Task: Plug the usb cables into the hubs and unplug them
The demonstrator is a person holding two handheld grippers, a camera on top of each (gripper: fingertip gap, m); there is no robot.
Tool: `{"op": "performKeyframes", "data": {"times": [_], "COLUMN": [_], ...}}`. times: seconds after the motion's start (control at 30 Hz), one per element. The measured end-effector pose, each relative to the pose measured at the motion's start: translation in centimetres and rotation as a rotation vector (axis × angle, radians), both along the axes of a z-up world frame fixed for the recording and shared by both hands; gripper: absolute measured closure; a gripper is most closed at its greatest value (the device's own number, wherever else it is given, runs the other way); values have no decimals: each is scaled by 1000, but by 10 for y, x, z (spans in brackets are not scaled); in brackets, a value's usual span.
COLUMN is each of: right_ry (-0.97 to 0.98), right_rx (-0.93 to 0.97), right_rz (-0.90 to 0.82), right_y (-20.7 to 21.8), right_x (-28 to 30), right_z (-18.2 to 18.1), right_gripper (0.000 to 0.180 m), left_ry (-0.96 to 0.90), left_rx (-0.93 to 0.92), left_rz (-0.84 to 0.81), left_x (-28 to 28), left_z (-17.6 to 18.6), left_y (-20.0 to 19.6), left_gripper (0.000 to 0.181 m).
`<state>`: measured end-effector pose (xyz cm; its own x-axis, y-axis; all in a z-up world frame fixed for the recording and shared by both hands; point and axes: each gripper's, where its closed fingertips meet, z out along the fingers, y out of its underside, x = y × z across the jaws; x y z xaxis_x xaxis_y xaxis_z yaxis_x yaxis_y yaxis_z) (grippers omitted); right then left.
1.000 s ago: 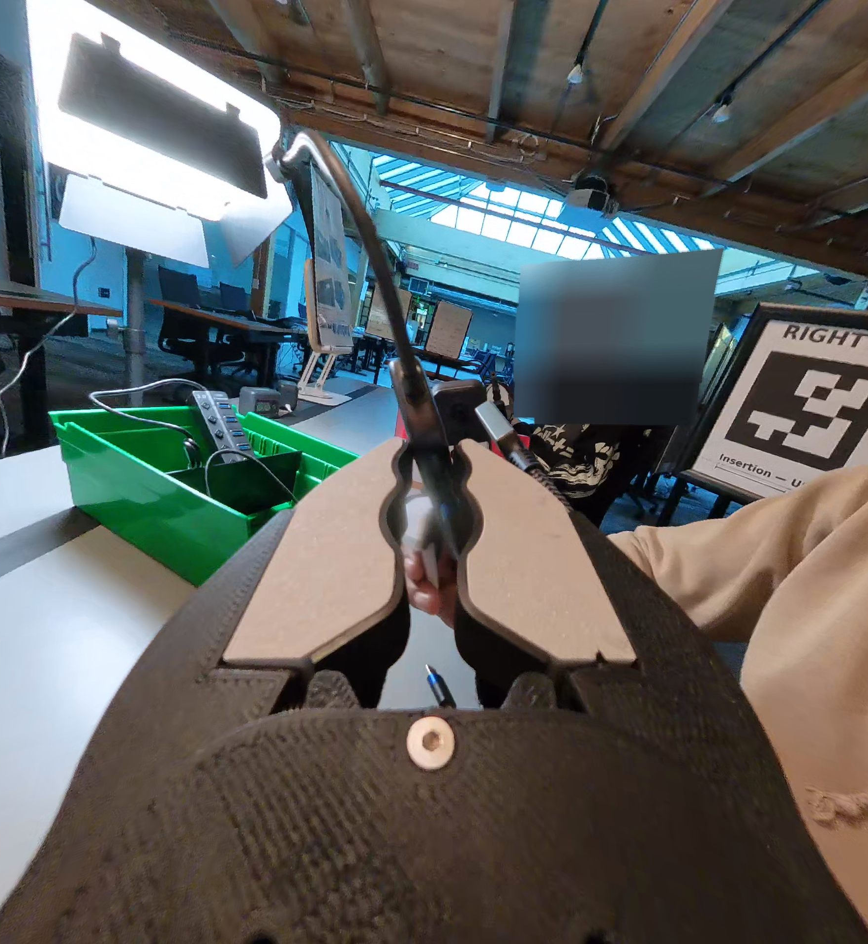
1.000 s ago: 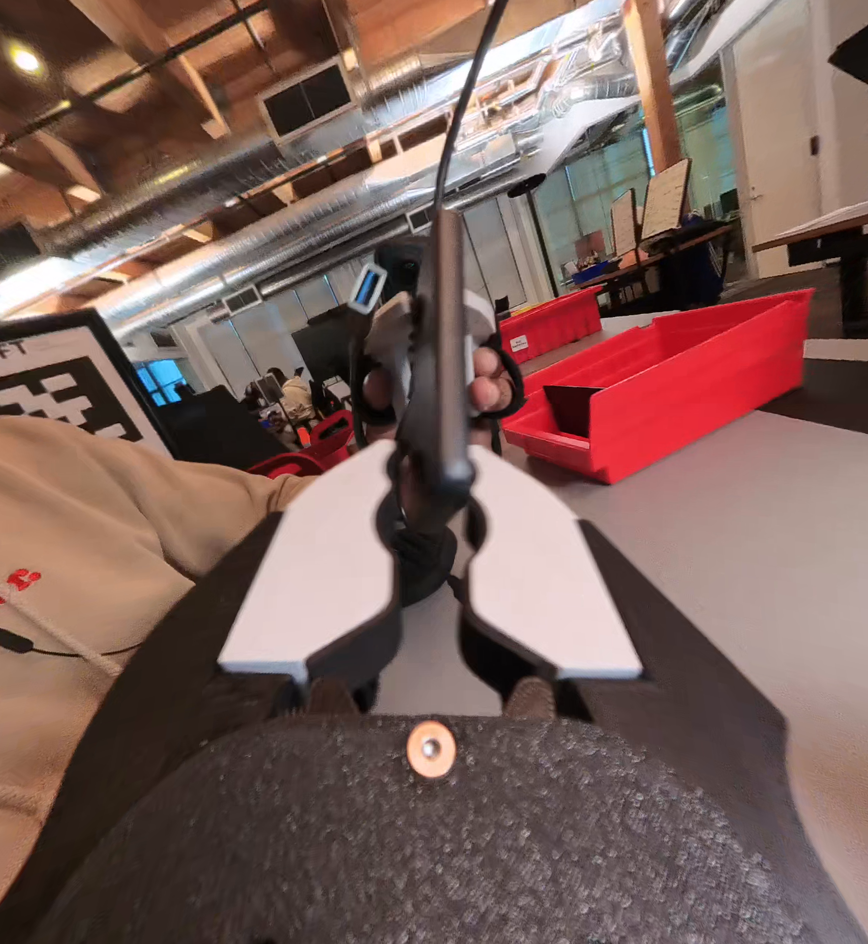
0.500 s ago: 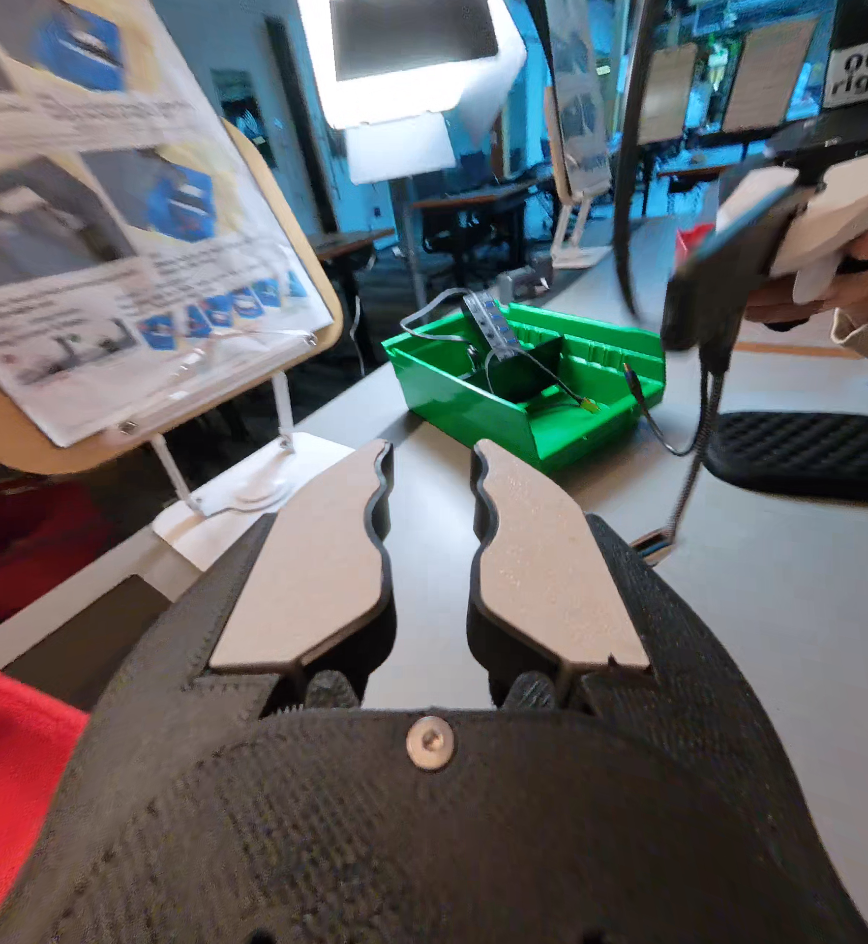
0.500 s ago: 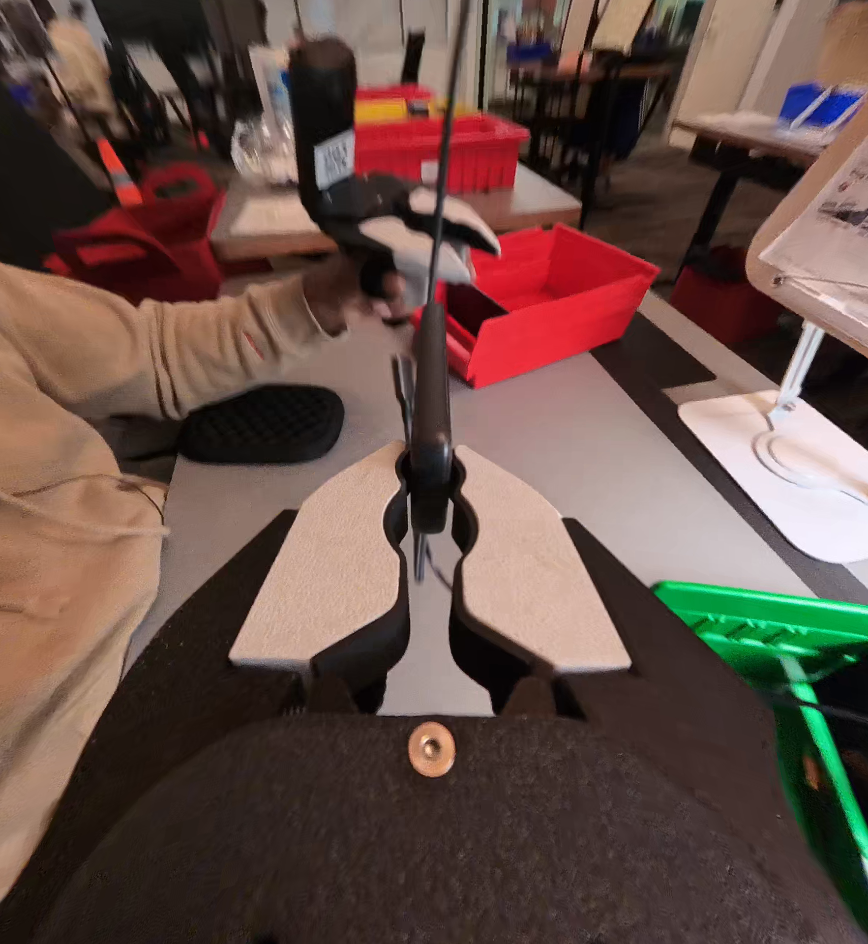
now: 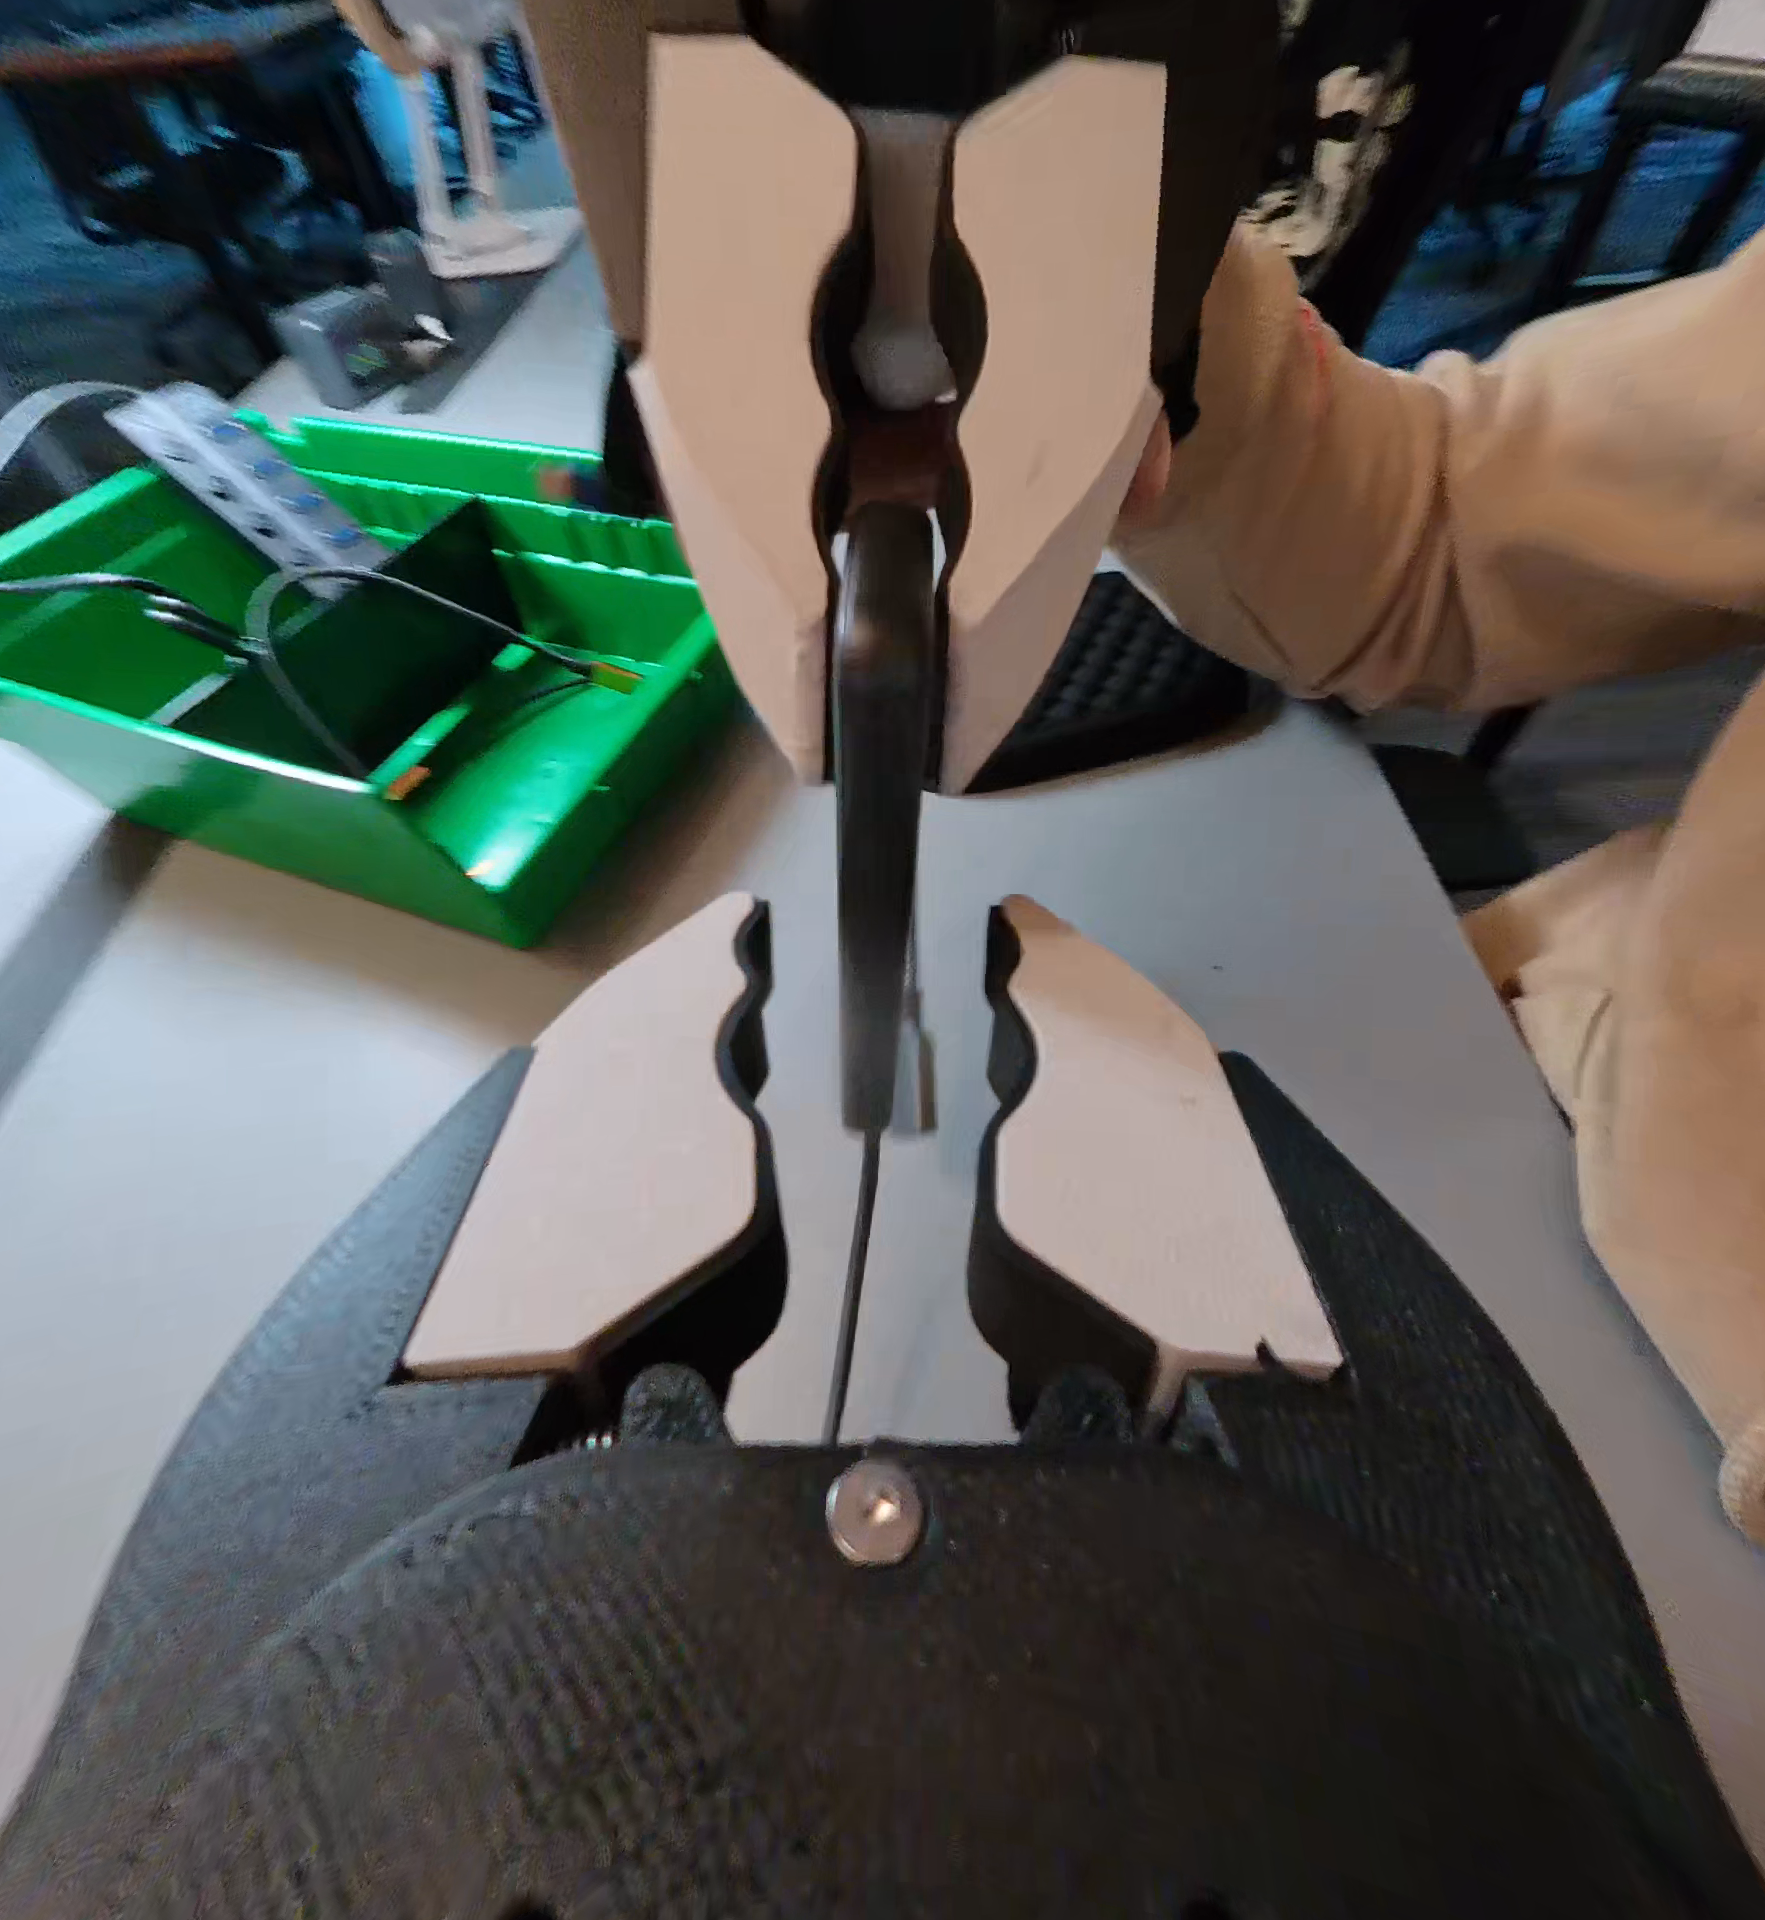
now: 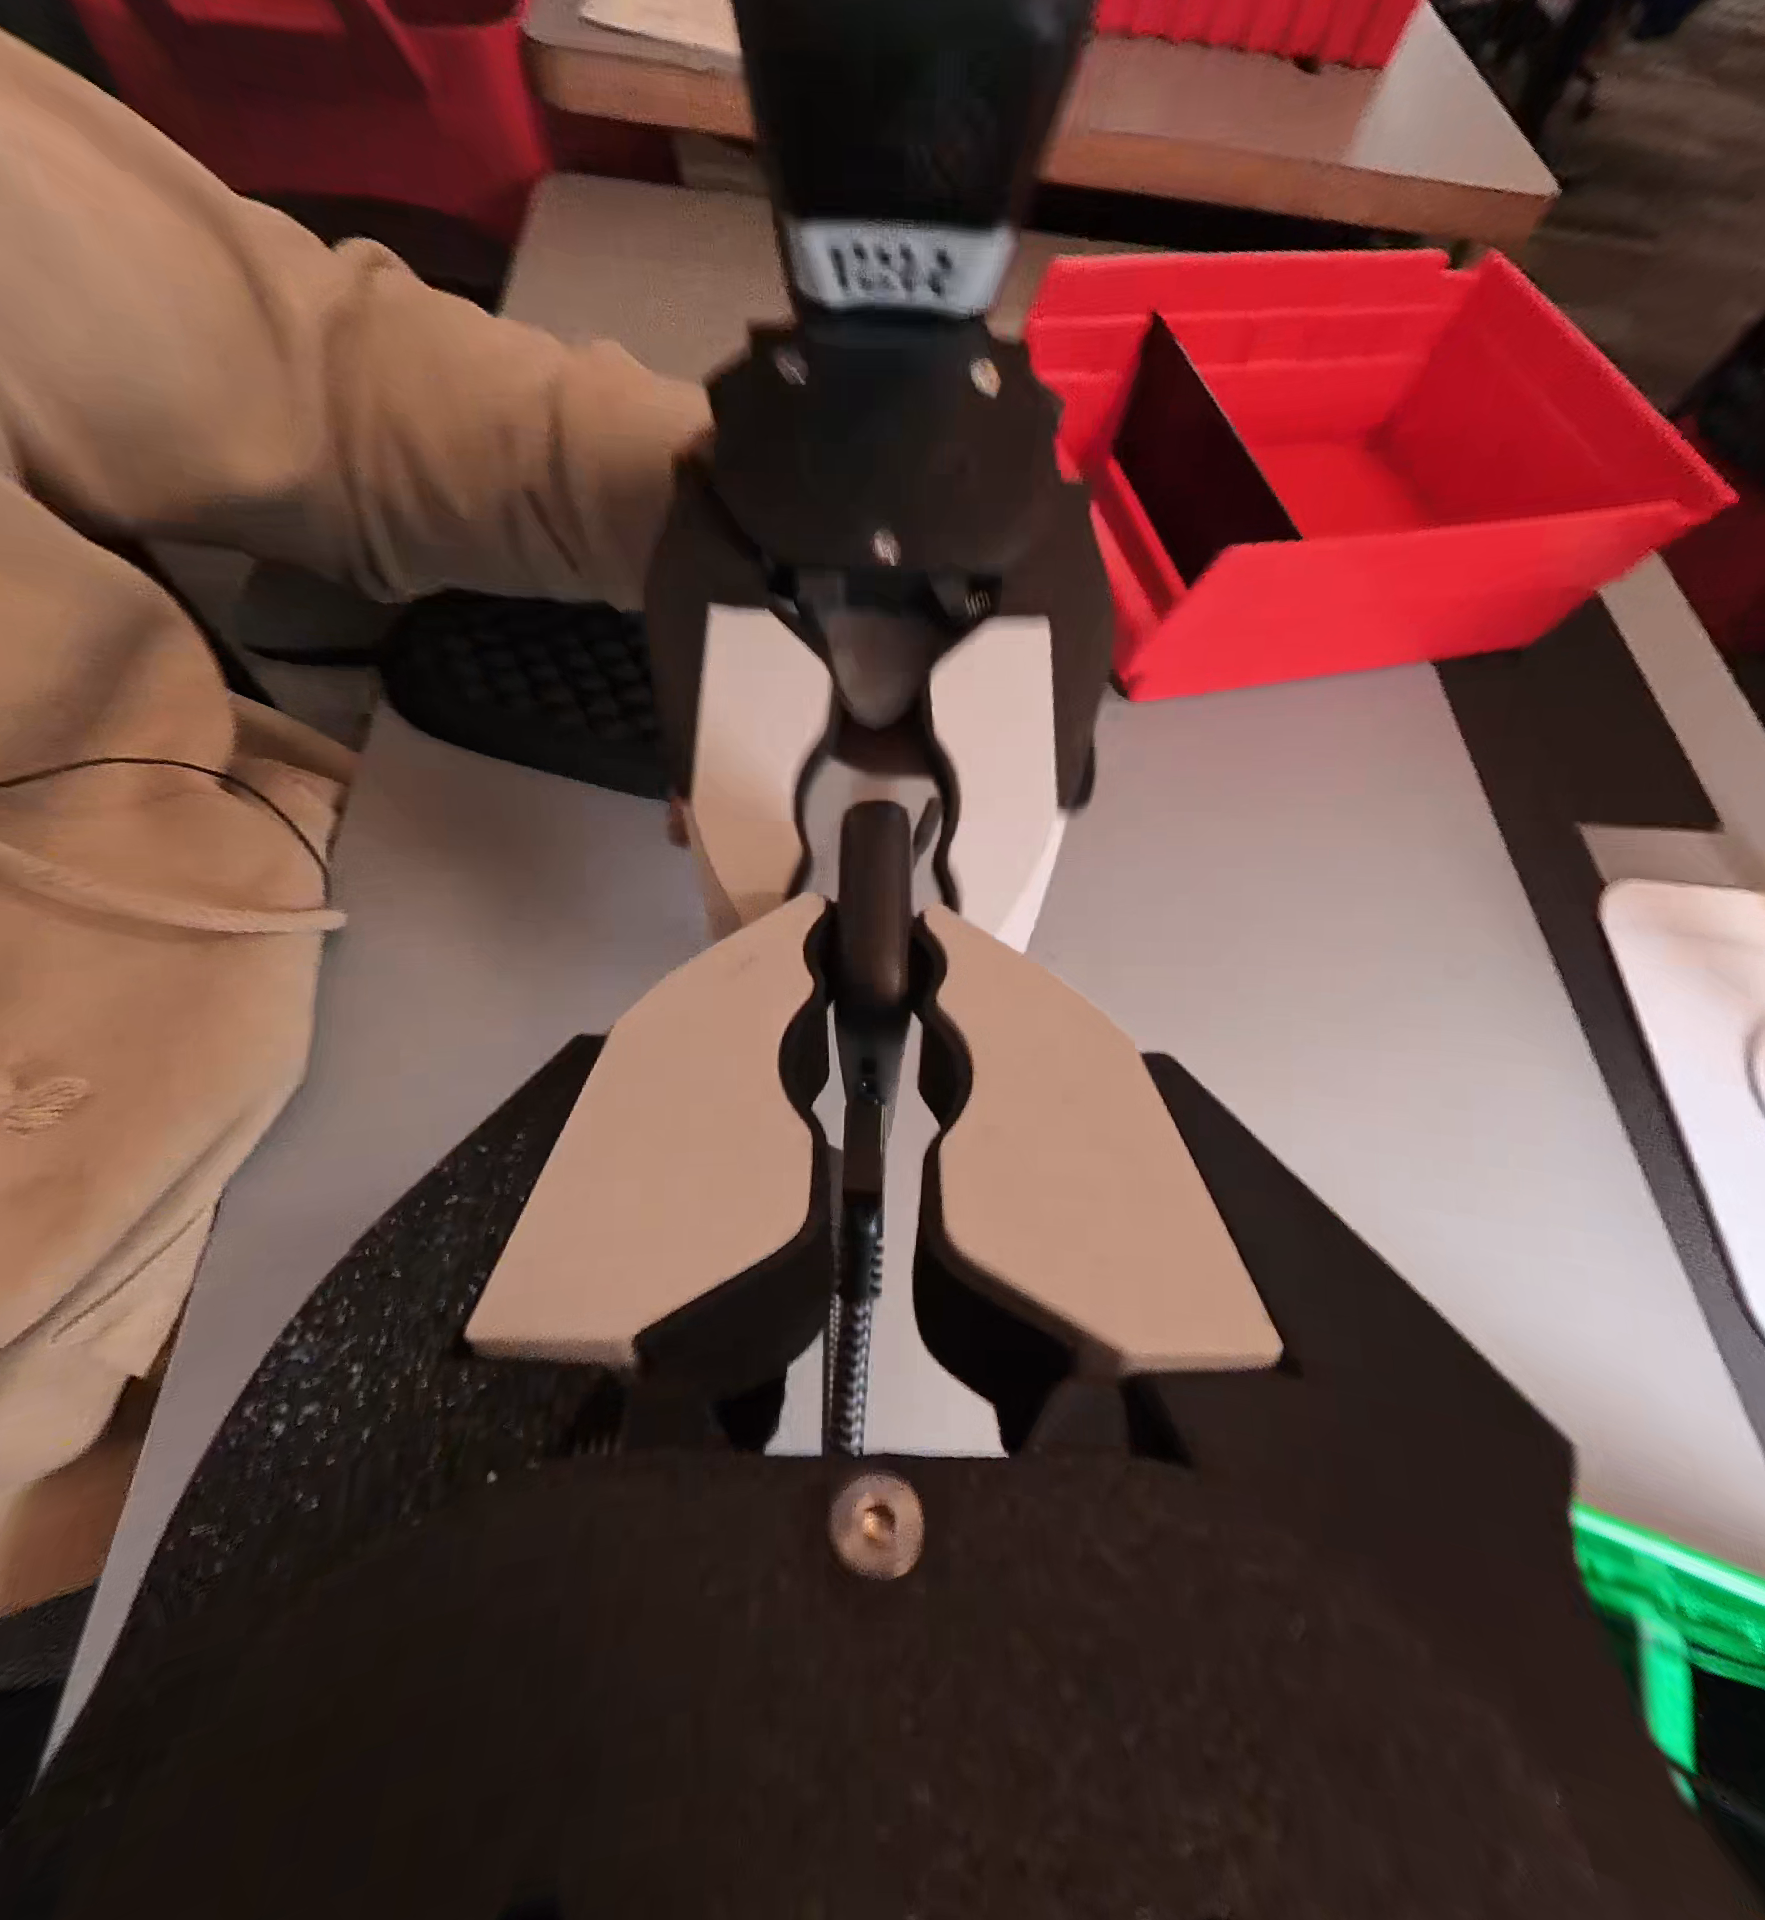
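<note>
Right gripper (image 6: 873,914): clamped on black hub (image 5: 880,831).
Left gripper (image 5: 878,914): jaws apart around hub, not touching.
Label (image 6: 893,267): white sticker on left gripper, blurred.

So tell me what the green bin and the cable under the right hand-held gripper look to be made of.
Green bin: looks like moulded plastic, glossy, with bright highlights along its rim and ribbed walls. Cable: seems to have a braided fabric sleeve, a black-and-white woven pattern; its core is hidden. The right hand-held gripper grips its dark plug.

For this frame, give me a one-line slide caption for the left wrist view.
Open left tongs face the right tongs, shut on a black hub, beside a green bin.
</note>
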<state>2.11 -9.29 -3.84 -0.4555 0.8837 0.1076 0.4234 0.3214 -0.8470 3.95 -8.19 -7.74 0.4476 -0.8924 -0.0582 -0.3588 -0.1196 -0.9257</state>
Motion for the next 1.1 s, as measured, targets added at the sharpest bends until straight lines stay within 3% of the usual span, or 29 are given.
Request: {"op": "performKeyframes", "data": {"times": [0.07, 0.17, 0.3, 0.43, 0.53, 0.67, 0.97, 1.1], "right_ry": [28, 150, 349, 421, 360, 354, 406, 385], "right_rx": [-33, -7, 172, 224, 108, -181, -454, -505], "right_rz": [36, -38, -221, -233, -225, -255, -212, -146], "right_y": [-7, 8, 40, 36, 26, 21, 12, 4], "right_x": [-5, -16, -14, -4, -7, -16, -22, -19], "right_z": [0, 10, 38, 35, -5, -39, -45, -45], "right_gripper": [168, 162, 146, 152, 154, 157, 157, 169], "left_ry": [-13, -103, -339, -590, -710, -768, -760, -710], "left_rx": [7, -11, -133, -260, -318, -312, -272, -228], "left_rz": [-26, 34, 114, 192, 204, 198, 144, 126], "left_x": [5, -5, -32, -60, -69, -68, -46, -35], "left_z": [-5, 1, 8, 11, 11, 11, 5, 4], "left_y": [-2, 4, 14, 22, 23, 19, 2, -3], "left_gripper": [168, 168, 169, 168, 168, 169, 169, 168]}}
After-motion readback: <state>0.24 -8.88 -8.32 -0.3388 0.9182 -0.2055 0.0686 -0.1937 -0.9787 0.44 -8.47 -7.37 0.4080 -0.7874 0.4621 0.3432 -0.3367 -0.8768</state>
